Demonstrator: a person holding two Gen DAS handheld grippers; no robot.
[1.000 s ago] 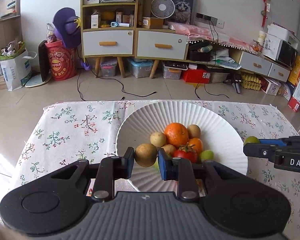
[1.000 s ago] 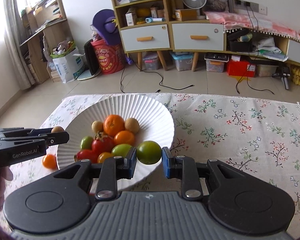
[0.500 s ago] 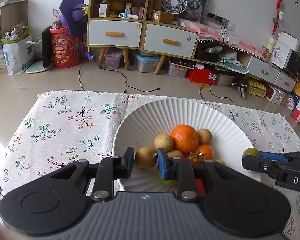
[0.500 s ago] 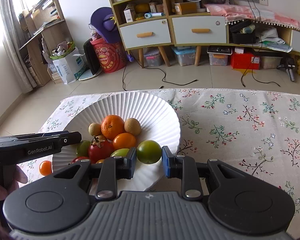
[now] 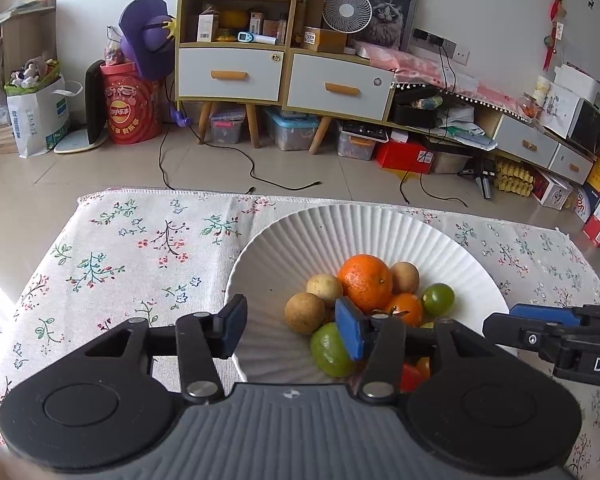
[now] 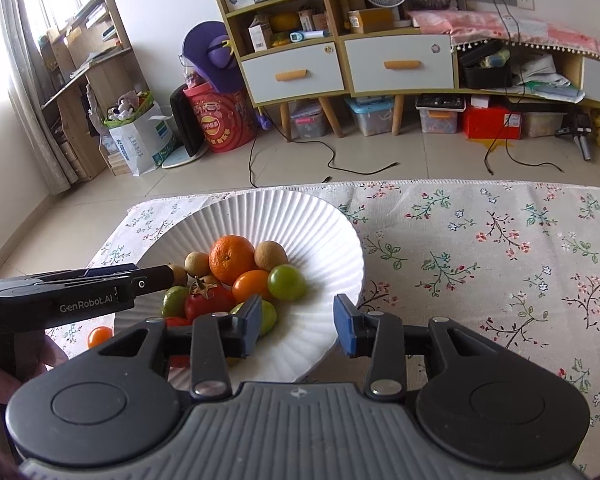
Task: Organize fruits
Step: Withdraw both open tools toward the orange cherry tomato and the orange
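Observation:
A white ribbed plate (image 5: 300, 236) (image 6: 300, 224) on the floral tablecloth holds a pile of fruit: a big orange (image 5: 365, 282) (image 6: 232, 258), brown longans, small orange and red tomatoes, green fruits. My left gripper (image 5: 290, 330) is open over the plate's near left part; the brown longan (image 5: 305, 313) lies in the plate between its fingers. My right gripper (image 6: 296, 328) is open over the plate's near right rim; the green fruit (image 6: 286, 282) lies in the pile just beyond it. Each gripper shows in the other's view.
A small orange tomato (image 6: 99, 336) lies on the cloth left of the plate. The floral tablecloth (image 6: 480, 248) stretches to the right of the plate and to its left (image 5: 140, 248). Shelves, drawers and floor clutter stand beyond the table.
Both grippers opened. The left let go of the brown longan and the right let go of the green fruit; both fruits now rest in the plate.

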